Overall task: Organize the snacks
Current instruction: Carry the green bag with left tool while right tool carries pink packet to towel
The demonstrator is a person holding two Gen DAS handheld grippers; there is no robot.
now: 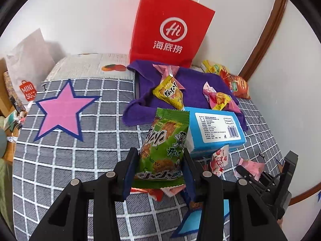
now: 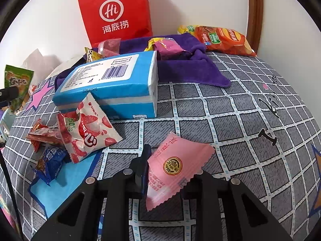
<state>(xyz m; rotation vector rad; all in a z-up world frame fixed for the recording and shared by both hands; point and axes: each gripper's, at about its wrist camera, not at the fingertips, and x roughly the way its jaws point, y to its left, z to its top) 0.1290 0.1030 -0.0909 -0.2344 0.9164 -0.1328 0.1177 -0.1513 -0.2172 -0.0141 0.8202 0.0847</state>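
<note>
1. Our left gripper [image 1: 160, 172] has its jaws clamped on the lower half of a green snack packet [image 1: 165, 146], which stands upright in them, clear of the bed [image 1: 80, 160], in front of the tissue box [image 1: 216, 128]. We judge a grip low on the packet keeps it from flopping.
2. Our right gripper [image 2: 168, 172] has its jaws pressed narrow on a pink sweet packet [image 2: 176, 166], in front of the same tissue box [image 2: 112, 88] and tilted, one corner hanging down.
3. Other snacks lie loose: a lychee jelly pouch [image 2: 88, 128] leans against the tissue box's front; red and blue wrappers [image 2: 48, 150] sit just beside the pouch; a yellow packet [image 1: 170, 94] rests on the purple cloth [image 1: 190, 88] behind the box; an orange crisp bag [image 2: 224, 40] lies further behind, near the wall.
4. The red paper bag [image 1: 170, 30] behind the tissue box stands against the wall; we think it may be the destination.
5. Writing: the red bag reads "Hi" and "海底捞"; a white bag [image 1: 26, 68] far left of the box shows "MINI SO"; the pouch shows "50%". The tissue box carries a barcode label, too small to read.
</note>
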